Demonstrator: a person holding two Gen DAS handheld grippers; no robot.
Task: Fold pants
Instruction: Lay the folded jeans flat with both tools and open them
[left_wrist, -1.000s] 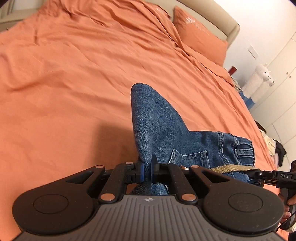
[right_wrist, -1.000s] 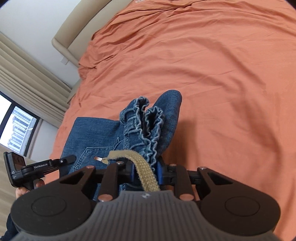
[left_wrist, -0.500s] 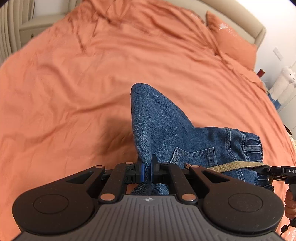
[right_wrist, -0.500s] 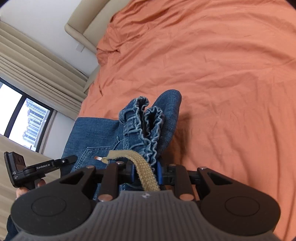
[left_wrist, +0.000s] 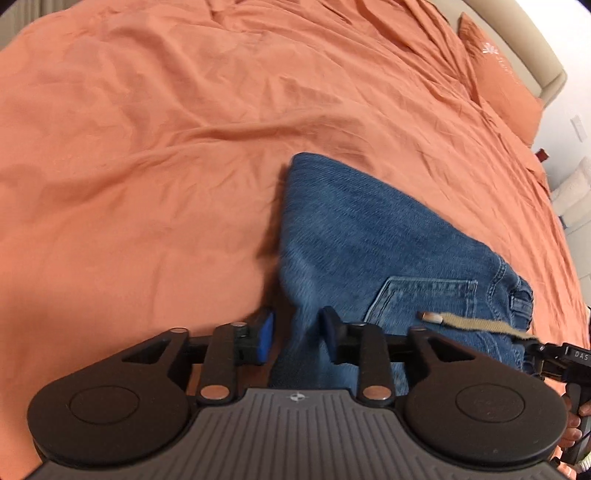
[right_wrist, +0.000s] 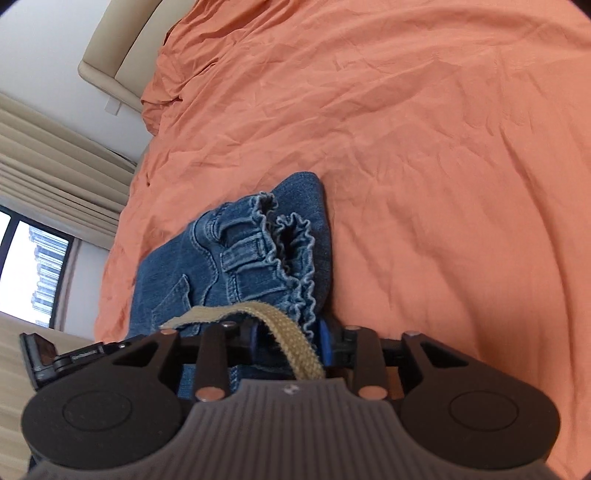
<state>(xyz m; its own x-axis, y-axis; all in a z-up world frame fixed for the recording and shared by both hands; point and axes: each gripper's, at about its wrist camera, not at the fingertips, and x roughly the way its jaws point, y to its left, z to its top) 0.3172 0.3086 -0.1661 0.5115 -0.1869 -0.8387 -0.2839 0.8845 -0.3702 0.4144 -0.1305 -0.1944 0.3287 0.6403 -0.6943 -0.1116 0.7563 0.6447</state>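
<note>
Jeans (left_wrist: 373, 240) lie folded on the orange bedspread (left_wrist: 155, 140), back pocket up, as both my grippers let go. My left gripper (left_wrist: 297, 334) has just been opening: half a second ago its blue pads were pinched shut on a fold of denim, and now they stand apart, with the cloth running between them, blurred, and the left pad clear of it. My right gripper (right_wrist: 286, 341) has been opening too; its pads, which clamped the gathered waistband (right_wrist: 291, 251) a moment ago, now sit wider, the waistband and tan drawstring (right_wrist: 295, 339) lying loose in the gap. I cannot tell whether the right pad touches the cloth.

Compared with a second ago, both cameras sit closer to the bed, and the jeans fill more of each view. The denim that stood up in a peak from my left pads now slopes flatter against the bedspread. In the left view, the drawstring's tip rests just below the pocket, and my right gripper (left_wrist: 554, 354) shows at the far right edge. An orange pillow (left_wrist: 502, 81) lies by the beige headboard (left_wrist: 539, 48).
</note>
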